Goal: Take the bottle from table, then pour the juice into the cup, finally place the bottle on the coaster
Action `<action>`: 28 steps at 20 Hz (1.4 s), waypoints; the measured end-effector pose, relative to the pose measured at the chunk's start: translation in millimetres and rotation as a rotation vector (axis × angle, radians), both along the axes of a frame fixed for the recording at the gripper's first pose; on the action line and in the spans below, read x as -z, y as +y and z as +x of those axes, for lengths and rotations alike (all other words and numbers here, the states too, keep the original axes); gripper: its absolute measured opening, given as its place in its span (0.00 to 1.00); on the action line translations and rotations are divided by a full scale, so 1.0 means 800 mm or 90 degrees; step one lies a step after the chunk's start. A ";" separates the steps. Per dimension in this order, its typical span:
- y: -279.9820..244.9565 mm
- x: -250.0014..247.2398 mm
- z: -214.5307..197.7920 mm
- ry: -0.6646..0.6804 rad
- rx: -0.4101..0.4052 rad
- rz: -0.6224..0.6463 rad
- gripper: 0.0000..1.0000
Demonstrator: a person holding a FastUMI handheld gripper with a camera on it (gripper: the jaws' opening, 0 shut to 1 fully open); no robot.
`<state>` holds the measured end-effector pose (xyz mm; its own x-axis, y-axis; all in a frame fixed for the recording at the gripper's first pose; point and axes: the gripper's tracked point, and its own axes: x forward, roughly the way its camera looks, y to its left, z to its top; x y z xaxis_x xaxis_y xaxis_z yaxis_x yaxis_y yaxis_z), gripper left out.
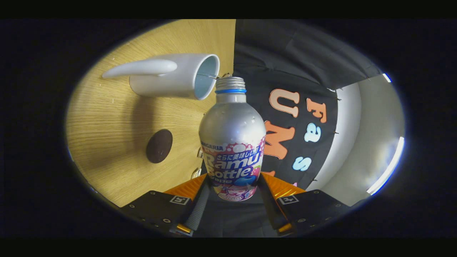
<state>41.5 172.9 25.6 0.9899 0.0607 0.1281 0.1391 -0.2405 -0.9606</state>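
Note:
My gripper is shut on the silver bottle, both fingers pressing its labelled lower body. The whole view is rolled sideways, so the bottle is tipped over. Its uncapped threaded neck, with a blue ring, sits right at the rim of the white cup, level with the cup's open mouth. The cup stands on the wooden table, its handle toward me. No juice is visible in the air or at the mouth. A dark round coaster lies on the table beside the bottle's body, nearer to me than the cup.
The booth's black cloth wall stands just behind the table's far edge, close to the cup and the bottle neck. A pale wall and a strip light lie beyond the cloth.

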 end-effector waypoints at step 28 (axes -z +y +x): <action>0.004 -0.009 0.005 0.000 -0.008 -0.079 0.74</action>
